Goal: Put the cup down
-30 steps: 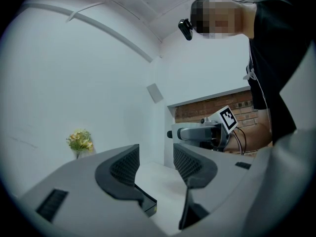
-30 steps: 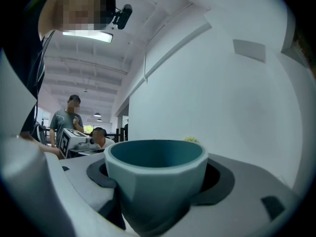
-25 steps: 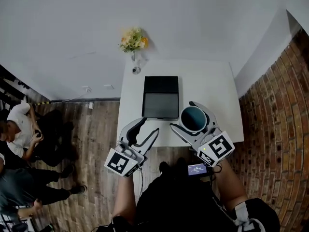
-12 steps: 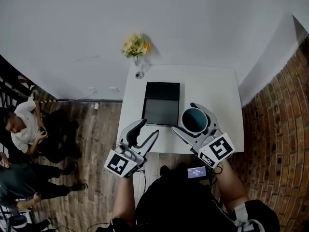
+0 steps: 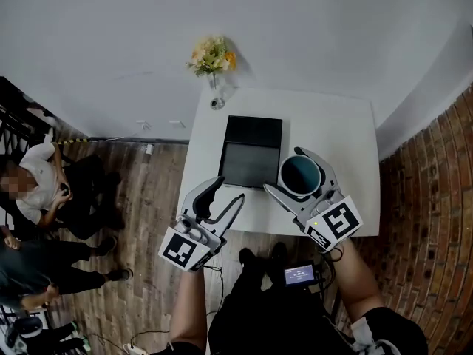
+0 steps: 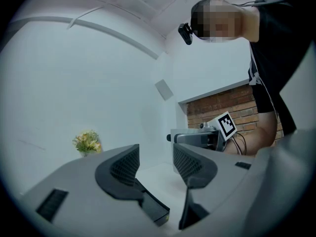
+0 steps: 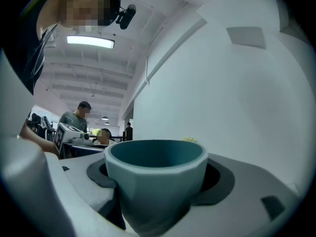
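Observation:
A teal cup [image 5: 300,174] sits upright between the jaws of my right gripper [image 5: 298,177], which is shut on it above the white table [image 5: 332,132], right of a black device. In the right gripper view the cup [image 7: 155,181] fills the centre with a jaw pad on each side. My left gripper [image 5: 225,196] hovers open over the table's near left edge, holding nothing. The left gripper view shows its two dark pads [image 6: 123,169] apart, with my right gripper beyond them.
A black flat device [image 5: 251,152] lies mid-table. A small vase of yellow flowers [image 5: 212,59] stands at the table's far left corner. White wall behind, brick wall [image 5: 436,220] to the right, wooden floor and seated people [image 5: 37,198] to the left.
The view has shifted slightly, so the table sits a bit lower in frame. Both grippers keep their poses and the cup stays held.

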Motion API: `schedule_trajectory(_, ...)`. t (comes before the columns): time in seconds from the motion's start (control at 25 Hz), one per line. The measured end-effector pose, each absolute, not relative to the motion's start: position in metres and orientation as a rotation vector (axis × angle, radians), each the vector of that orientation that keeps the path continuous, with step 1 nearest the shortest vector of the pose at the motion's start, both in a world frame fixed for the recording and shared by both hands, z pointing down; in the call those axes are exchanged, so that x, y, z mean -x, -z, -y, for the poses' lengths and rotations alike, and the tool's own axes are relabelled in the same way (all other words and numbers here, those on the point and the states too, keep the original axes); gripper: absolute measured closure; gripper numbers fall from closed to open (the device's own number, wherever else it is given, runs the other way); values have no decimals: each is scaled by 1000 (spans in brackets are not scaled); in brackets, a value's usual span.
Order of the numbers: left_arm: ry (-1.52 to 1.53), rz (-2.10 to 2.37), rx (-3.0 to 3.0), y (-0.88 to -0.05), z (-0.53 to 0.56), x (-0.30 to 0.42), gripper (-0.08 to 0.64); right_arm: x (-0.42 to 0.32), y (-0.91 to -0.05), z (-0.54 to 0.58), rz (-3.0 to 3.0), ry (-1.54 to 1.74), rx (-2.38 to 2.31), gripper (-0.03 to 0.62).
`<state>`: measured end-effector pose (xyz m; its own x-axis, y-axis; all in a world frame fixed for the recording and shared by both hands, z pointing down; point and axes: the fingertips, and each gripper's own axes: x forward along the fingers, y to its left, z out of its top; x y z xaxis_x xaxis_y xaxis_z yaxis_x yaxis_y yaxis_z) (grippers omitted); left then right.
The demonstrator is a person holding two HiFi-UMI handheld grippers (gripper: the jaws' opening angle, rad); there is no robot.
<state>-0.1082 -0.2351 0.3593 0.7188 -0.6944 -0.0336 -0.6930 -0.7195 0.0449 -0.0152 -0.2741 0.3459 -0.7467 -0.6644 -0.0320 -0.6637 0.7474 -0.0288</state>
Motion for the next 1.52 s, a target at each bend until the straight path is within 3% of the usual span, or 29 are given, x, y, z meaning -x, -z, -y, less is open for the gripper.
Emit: schedule_trajectory(1.52,41,1186,-2856,-443,364,97,353,42,-456,466,-2873,9,1091,183)
